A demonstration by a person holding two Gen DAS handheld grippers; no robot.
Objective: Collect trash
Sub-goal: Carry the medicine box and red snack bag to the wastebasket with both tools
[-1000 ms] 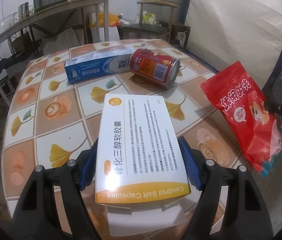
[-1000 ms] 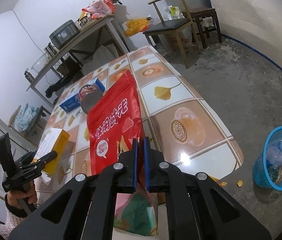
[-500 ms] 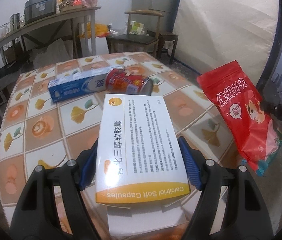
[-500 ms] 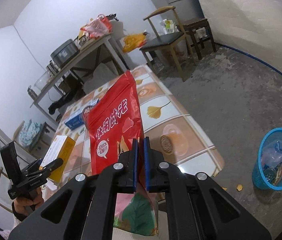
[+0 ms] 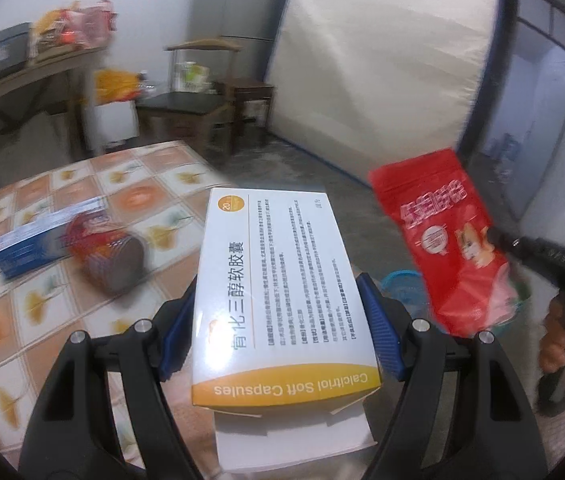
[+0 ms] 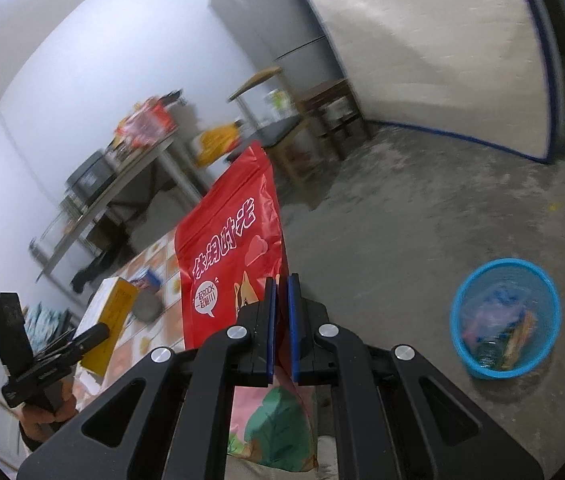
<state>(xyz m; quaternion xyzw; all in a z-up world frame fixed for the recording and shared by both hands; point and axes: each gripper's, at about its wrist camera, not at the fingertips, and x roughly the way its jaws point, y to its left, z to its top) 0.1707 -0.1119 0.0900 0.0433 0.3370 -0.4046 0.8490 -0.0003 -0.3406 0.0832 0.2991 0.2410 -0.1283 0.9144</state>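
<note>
Transport is the step in hand: the left claw (image 5: 278, 322), spread wide, grips a white-and-yellow cardboard medicine box (image 5: 278, 280); the right claw (image 6: 281, 330), nearly closed, pinches a red plastic snack pouch (image 6: 230, 252). Next, each load needs carrying over the blue mesh wastebasket (image 6: 504, 322) on the floor, then releasing.

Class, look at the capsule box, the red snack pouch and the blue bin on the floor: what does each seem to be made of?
Capsule box: thin printed card, smooth, slightly glossy; crisp folded edges and an open end flap.
Red snack pouch: probably plastic film, shiny; it creases and catches glare.
Blue bin: likely moulded plastic mesh; the trash inside shows through its wall.
</note>
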